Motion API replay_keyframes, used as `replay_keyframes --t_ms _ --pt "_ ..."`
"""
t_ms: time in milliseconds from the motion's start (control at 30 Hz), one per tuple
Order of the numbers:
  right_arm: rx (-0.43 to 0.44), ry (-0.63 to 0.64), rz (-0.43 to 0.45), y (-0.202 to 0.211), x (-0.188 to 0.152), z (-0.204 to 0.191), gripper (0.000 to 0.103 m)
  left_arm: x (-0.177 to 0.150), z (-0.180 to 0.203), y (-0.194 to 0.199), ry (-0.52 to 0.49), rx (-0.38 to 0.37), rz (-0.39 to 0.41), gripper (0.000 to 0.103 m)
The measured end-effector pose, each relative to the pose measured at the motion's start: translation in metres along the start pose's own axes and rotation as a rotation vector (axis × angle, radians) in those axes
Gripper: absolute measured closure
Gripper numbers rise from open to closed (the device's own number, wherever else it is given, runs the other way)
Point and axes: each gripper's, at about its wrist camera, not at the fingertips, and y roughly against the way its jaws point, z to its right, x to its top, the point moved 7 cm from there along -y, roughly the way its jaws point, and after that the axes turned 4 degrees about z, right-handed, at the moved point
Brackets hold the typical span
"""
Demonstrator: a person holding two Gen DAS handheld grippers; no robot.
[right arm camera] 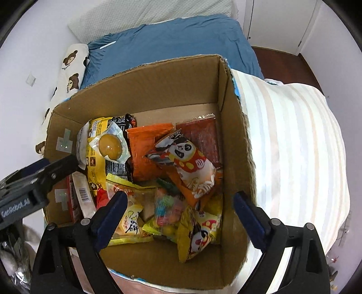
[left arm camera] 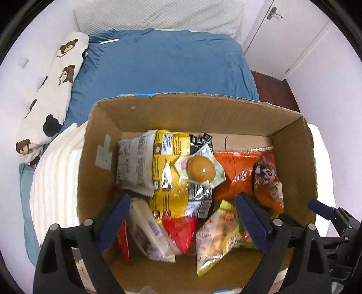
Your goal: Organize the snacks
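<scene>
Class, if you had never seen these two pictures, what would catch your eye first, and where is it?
Probably the cardboard box crammed with bright snack packets on the bed. On top sits a sealed pack with a round yellow-brown treat, left of the orange panda bag. Both open grippers, left gripper and right gripper, hover above.

We see a bed (left arm camera: 172,61) covered with a blue sheet (right arm camera: 172,38). On its near part lies a white striped quilt (right arm camera: 294,144), and an open cardboard box (left arm camera: 144,113) sits on that quilt. Along the bed's left edge, against the wall, lies a long white pillow printed with bears (left arm camera: 52,99). At the far end rests a white textured pillow (left arm camera: 158,15), and near it a small white stick (left arm camera: 109,41) lies on the sheet.
</scene>
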Motion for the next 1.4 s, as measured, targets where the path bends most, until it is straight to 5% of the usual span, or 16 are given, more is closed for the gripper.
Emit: replay_keyframes --t_ms 733,1400 --pt "0.042 0.028 0.272 0.125 -0.103 -0.016 0.006 -0.112 -0.008 0.147 0.02 0.07 0.337 0.008" --pt "0.05 0.051 0.528 0.262 -0.222 -0.016 0.006 -0.209 0.025 0.266 -0.04 0.097 0.545 0.008"
